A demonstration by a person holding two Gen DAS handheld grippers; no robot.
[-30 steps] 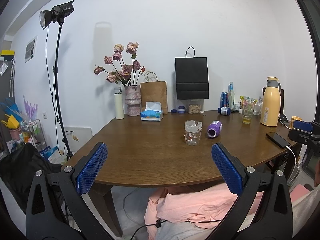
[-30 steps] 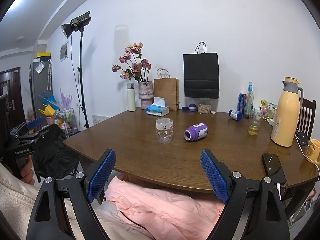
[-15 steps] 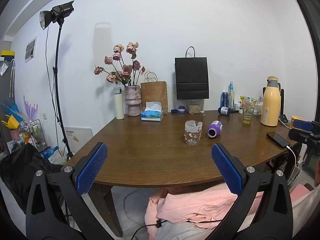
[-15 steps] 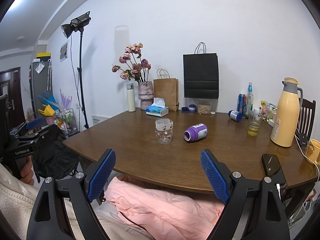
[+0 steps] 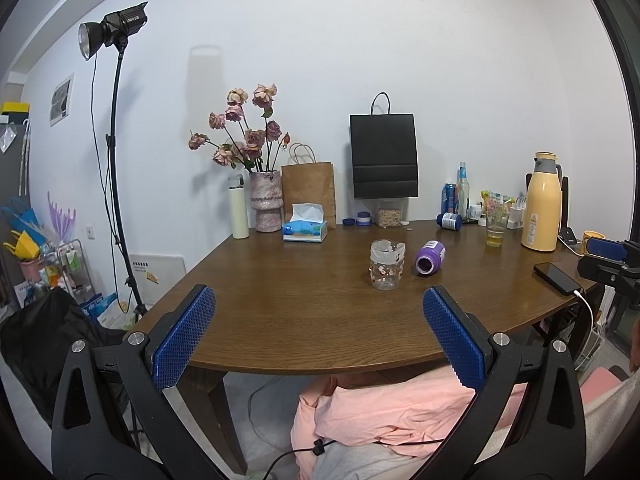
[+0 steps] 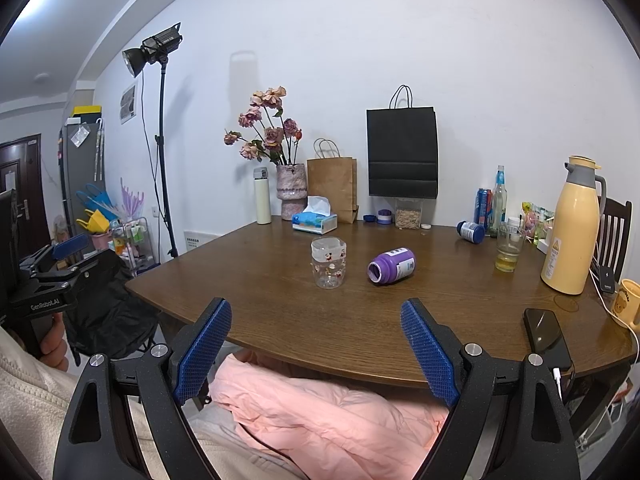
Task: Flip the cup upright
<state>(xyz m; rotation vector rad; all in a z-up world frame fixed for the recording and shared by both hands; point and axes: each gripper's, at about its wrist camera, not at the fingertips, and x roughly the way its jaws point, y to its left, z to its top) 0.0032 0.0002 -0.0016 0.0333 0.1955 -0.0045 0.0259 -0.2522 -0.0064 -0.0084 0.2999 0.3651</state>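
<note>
A purple cup (image 5: 429, 257) lies on its side on the brown table (image 5: 280, 304), open mouth toward me; it also shows in the right wrist view (image 6: 391, 266). A clear glass with cartoon prints (image 5: 386, 265) stands just left of it, also seen in the right wrist view (image 6: 328, 263). My left gripper (image 5: 318, 336) is open and empty, held before the table's near edge. My right gripper (image 6: 316, 354) is open and empty, also short of the near edge. Each gripper shows at the edge of the other's view.
At the table's back stand a flower vase (image 6: 291, 196), tissue box (image 6: 314, 222), paper bags (image 6: 402, 152) and bottles. A yellow thermos (image 6: 570, 232), a drinking glass (image 6: 508, 252) and a phone (image 6: 546, 336) are on the right. Pink cloth (image 6: 320, 412) lies below the near edge.
</note>
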